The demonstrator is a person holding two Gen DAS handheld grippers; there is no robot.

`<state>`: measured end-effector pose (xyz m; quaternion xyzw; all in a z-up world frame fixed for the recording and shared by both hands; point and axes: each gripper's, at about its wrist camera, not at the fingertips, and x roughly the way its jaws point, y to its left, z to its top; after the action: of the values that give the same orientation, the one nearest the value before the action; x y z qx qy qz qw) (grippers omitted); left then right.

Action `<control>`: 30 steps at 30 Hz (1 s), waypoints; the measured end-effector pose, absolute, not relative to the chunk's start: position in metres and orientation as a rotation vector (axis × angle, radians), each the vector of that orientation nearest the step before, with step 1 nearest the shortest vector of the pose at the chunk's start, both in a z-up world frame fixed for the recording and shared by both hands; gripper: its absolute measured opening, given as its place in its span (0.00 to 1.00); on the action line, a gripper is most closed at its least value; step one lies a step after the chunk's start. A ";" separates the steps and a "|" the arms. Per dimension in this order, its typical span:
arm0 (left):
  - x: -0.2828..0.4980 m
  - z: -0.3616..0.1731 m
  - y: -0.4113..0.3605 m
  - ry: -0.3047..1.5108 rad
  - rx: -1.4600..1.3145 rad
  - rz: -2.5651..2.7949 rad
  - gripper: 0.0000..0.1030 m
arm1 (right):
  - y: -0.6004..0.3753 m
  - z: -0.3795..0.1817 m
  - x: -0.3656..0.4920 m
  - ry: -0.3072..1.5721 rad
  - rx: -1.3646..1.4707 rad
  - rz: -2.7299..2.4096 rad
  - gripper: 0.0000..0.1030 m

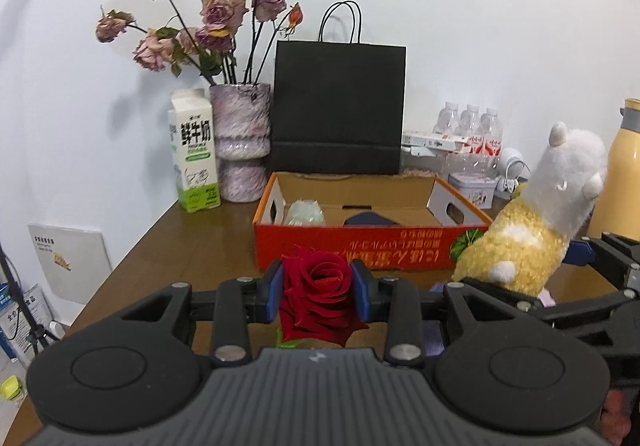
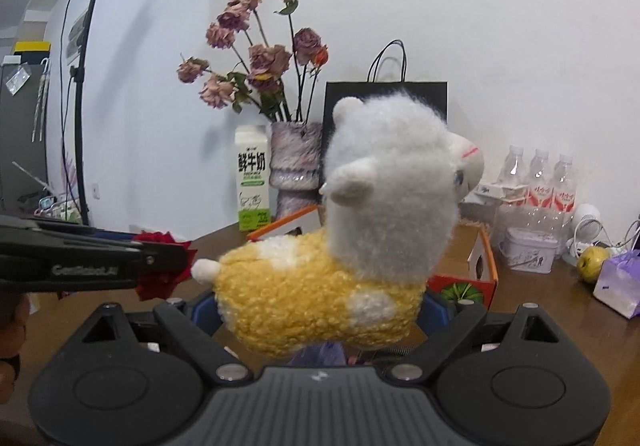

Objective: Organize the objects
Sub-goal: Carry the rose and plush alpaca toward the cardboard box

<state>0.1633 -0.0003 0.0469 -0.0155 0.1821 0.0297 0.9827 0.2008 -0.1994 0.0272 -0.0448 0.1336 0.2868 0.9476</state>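
Observation:
My left gripper (image 1: 318, 286) is shut on a red rose (image 1: 320, 294), held above the brown table just in front of the red cardboard box (image 1: 356, 250). My right gripper (image 2: 320, 310) is shut on a yellow and white plush alpaca (image 2: 340, 278), held above the table at the box's right front corner. The alpaca also shows in the left wrist view (image 1: 532, 230). The rose shows in the right wrist view (image 2: 166, 266) at the left. The open box holds a pale wrapped item (image 1: 306, 212) and a dark object (image 1: 372, 220).
Behind the box stand a black paper bag (image 1: 338, 106), a vase of dried roses (image 1: 240, 142) and a milk carton (image 1: 194, 158). Water bottles (image 2: 540, 182), a tin (image 2: 528, 252), a green apple (image 2: 592, 264) and a purple pack (image 2: 620, 282) sit at the right. A yellow flask (image 1: 624, 174) stands far right.

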 end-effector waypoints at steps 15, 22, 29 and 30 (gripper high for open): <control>0.255 0.071 -0.002 0.331 -0.083 0.076 0.35 | -0.187 0.051 0.268 0.256 -0.060 0.506 0.90; 0.296 0.080 0.000 0.314 -0.111 0.082 0.35 | -0.176 0.060 0.309 0.254 -0.067 0.474 0.90; 0.335 0.083 0.003 0.312 -0.135 0.112 0.35 | -0.162 0.064 0.347 0.270 -0.054 0.456 0.90; 0.340 0.084 0.004 0.308 -0.136 0.115 0.35 | -0.160 0.065 0.353 0.272 -0.053 0.454 0.90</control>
<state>0.3404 0.0035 0.0838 -0.0679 0.1530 0.0573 0.9842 0.3528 -0.1600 0.0646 -0.0262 0.1342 0.2243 0.9649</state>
